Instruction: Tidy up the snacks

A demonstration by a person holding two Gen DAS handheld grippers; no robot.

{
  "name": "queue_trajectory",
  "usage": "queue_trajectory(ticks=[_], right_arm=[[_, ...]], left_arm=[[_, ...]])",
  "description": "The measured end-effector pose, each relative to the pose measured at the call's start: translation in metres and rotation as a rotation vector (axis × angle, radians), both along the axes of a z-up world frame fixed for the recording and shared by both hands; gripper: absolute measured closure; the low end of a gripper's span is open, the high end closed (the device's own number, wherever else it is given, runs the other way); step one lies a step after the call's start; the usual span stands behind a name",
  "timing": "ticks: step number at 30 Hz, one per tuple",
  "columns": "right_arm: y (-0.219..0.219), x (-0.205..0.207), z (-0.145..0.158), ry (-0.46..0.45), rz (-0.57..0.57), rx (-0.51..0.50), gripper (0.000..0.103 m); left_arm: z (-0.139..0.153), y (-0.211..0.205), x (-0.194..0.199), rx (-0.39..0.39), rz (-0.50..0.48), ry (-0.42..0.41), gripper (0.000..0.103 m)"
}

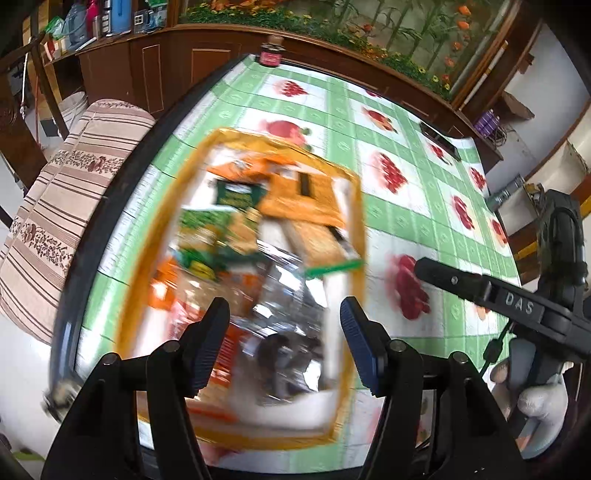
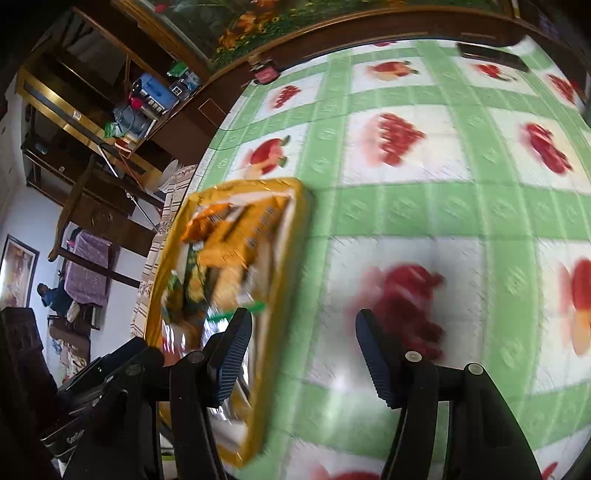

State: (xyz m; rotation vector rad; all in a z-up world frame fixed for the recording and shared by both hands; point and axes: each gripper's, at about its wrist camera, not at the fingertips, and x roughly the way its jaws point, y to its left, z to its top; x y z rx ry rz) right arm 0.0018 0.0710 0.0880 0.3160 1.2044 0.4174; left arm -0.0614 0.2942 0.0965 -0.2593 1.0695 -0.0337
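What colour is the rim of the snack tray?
Yellow-orange rim around a white inside, clearest in the left wrist view.

- Table: I see it under a green-checked, fruit-printed cloth.
- Dark wooden cabinets along the far wall, with a floral mural above.
- Striped cushioned seat beside the table's left edge.
- Cluttered shelves at left; bright daylight.

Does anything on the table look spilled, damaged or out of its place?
Nothing stands out. The snack packets lie jumbled inside the yellow tray, none spilled onto the tablecloth. Both frames are blurred, so small damage cannot be judged.
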Motion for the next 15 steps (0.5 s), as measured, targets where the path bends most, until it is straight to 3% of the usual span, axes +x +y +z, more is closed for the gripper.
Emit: queue_trajectory(ticks=[7, 15], right_arm=[[-0.028, -0.037, 0.0, 0.0, 0.045, -0.01, 0.042], [-0.033, -0.068, 0.0, -0.012, 0.128, -0.028, 0.042]], left_arm=[[0.004, -0.048, -0.02, 0.029, -0.03, -0.013, 0.042], [-0.004, -0.069, -0.054, 0.106, 0.022, 0.002, 0.042]])
